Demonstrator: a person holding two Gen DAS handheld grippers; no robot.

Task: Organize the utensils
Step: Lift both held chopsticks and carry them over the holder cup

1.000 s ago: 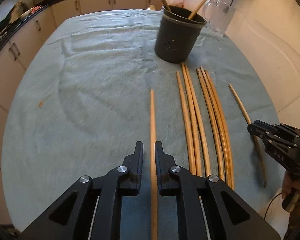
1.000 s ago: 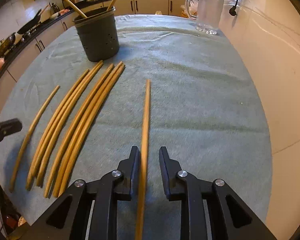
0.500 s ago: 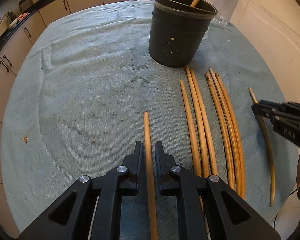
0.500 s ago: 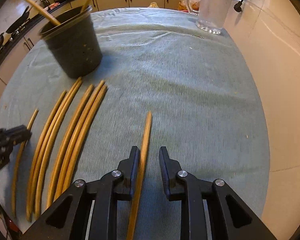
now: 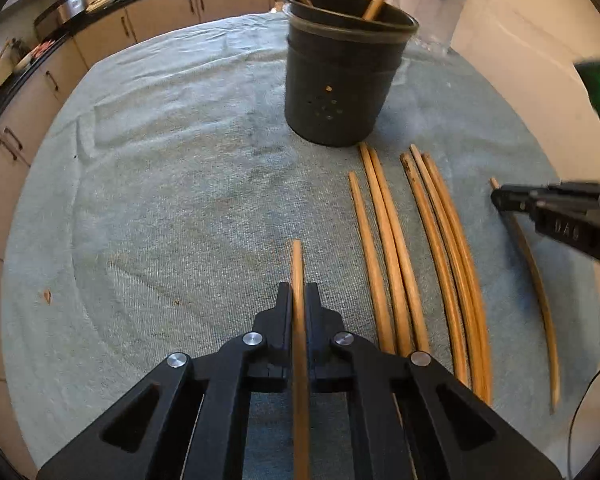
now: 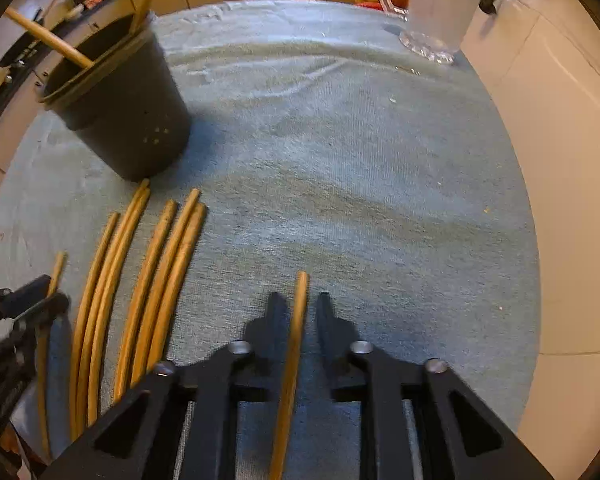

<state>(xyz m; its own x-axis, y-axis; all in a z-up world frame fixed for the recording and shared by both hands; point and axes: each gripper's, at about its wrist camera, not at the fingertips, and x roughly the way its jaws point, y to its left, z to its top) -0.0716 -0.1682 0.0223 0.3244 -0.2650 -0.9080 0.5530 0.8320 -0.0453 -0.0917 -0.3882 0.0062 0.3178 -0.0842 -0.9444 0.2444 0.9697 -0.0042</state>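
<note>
Raised letters, read roughly as "DAG", are seen on the side of the right gripper at the right edge of the left wrist view; no other writing can be made out. The left gripper is clamped on a wooden stick, with both pads pressed against its sides and its short far end left projecting past the tips. In the right wrist view a second stick is straddled by the right gripper's fingers; the jaws have just been closing, yet a narrow gap is still seen on each side of the stick in a slightly blurred picture. Both sticks are pointed away over the teal cloth. Six loose sticks are laid side by side on the cloth between the two grippers. At their far ends a dark perforated holder is stood upright, with two sticks leaned inside it. A glass jug is placed at the far right corner.
</note>
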